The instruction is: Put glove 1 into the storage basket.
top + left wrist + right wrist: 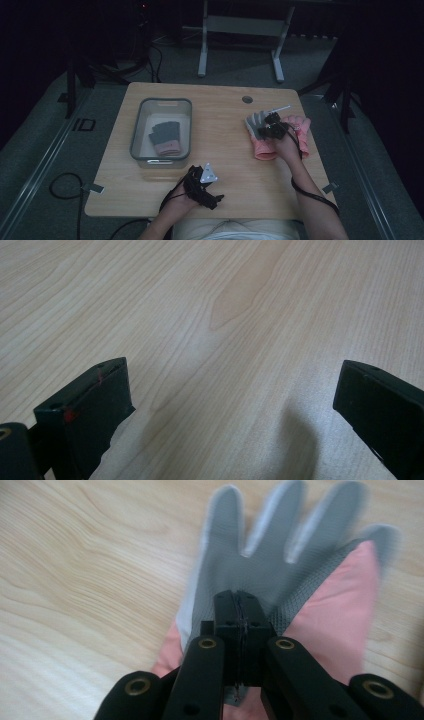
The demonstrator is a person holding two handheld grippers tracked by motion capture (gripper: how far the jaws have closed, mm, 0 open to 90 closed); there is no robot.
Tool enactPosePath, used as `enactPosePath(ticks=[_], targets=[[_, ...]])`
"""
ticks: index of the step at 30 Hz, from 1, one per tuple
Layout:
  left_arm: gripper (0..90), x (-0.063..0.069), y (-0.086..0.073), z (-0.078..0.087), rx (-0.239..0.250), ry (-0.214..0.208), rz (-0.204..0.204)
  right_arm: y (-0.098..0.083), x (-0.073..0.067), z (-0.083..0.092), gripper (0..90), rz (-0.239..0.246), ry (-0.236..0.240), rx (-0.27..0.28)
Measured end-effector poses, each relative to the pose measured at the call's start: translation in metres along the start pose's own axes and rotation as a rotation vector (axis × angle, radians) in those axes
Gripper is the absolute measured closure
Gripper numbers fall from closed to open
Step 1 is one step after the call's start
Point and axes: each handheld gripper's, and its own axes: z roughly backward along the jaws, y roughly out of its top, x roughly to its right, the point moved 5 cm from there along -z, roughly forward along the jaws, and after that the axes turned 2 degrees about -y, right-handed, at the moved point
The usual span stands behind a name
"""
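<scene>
Gloves are what we see on the table: one grey and pink glove lies at centre right of the high view, with our right gripper on it, its jaws pressed together on the grey palm. Beside it lies a pink glove. Our left gripper rests at lower centre, jaws spread wide over bare wood. Another glove lies in the bin at centre left.

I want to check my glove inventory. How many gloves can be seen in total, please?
3, it appears: one grey-and-pink glove in the grey bin; a grey-palmed glove under the right gripper; a pink glove beside it. More may be hidden.
</scene>
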Motion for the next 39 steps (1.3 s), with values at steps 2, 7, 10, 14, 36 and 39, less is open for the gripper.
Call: enactPosePath(ticks=[2, 7, 10, 14, 36, 39], targets=[[1.8, 0.000, 0.000, 0.000, 0.006, 0.003, 0.002, 0.003, -0.004, 0.011, 89.3, -0.016, 0.004, 0.020], [1.8, 0.000, -0.001, 0.000, 0.013, 0.009, -0.004, 0.010, -0.026, 0.051, 89.3, -0.038, -0.003, 0.119], [1.8, 0.000, -0.002, 0.000, 0.012, 0.015, -0.011, 0.013, -0.042, 0.069, 89.3, -0.045, -0.036, 0.152], [1.8, 0.001, -0.002, 0.001, 0.019, 0.022, -0.021, 0.013, -0.066, 0.084, 89.4, -0.064, -0.023, 0.180], [1.8, 0.002, -0.002, 0.002, 0.034, 0.011, -0.033, -0.014, -0.117, 0.065, 89.2, -0.086, -0.013, 0.144], [1.8, 0.003, -0.002, 0.002, 0.036, 0.011, -0.034, -0.018, -0.120, 0.051, 89.2, -0.084, -0.016, 0.123]])
